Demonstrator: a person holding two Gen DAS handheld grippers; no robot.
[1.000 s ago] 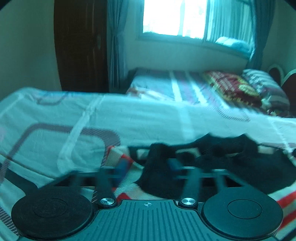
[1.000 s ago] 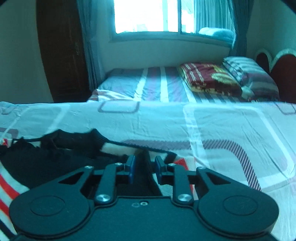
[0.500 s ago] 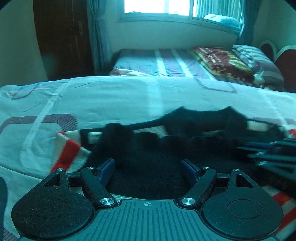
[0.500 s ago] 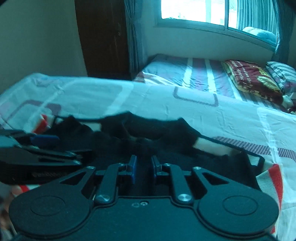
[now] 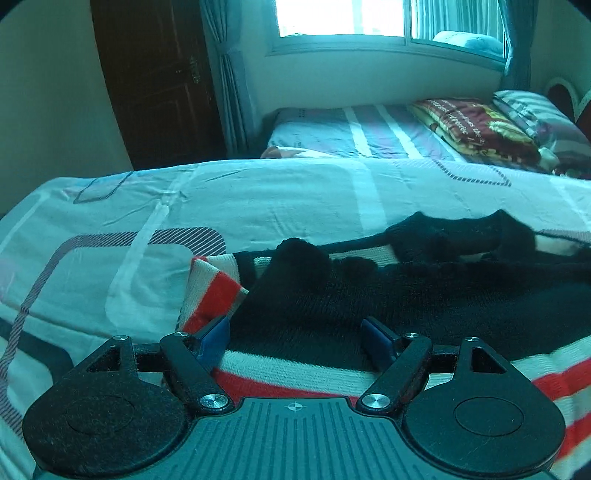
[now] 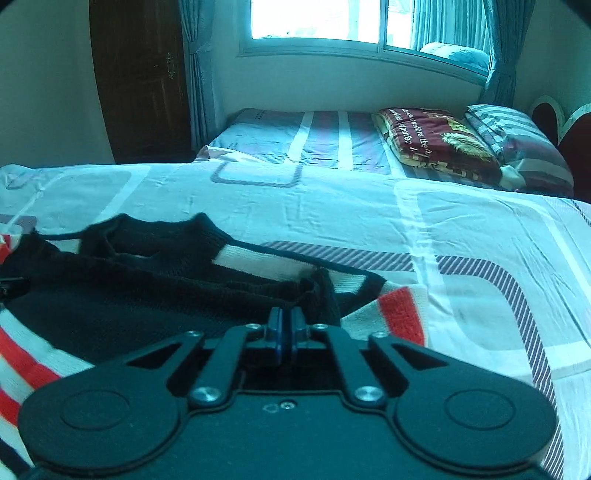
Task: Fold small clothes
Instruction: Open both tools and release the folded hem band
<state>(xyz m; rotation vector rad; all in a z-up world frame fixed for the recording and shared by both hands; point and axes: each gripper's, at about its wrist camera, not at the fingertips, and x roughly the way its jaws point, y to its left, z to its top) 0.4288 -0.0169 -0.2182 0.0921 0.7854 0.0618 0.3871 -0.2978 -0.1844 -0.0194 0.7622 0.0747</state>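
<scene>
A knitted sweater (image 5: pixel 369 295), black with white and red stripes, lies spread on the patterned bedsheet (image 5: pixel 258 206). My left gripper (image 5: pixel 295 338) stands open low over its left part, blue pads apart, with the striped hem and black knit between and under them. In the right wrist view the sweater (image 6: pixel 129 295) stretches to the left. My right gripper (image 6: pixel 284 328) is shut at its right edge, where a raised fold of black knit sits pinched at the fingertips. Beside that fold lies a red and white striped corner (image 6: pixel 399 310).
Bare bedsheet (image 6: pixel 461 229) extends to the right and beyond the sweater. Behind stands a second bed (image 5: pixel 351 129) with a folded dark red blanket (image 6: pixel 432 140) and a striped pillow (image 6: pixel 517 140). A dark wooden door (image 5: pixel 155 85) and a curtained window (image 6: pixel 317 18) close the back.
The right jaws have narrowed onto the black knit. The left gripper swung and dropped closer over the sweater's left striped end. The right gripper, seen at the left view's edge half a second ago, has left it.
</scene>
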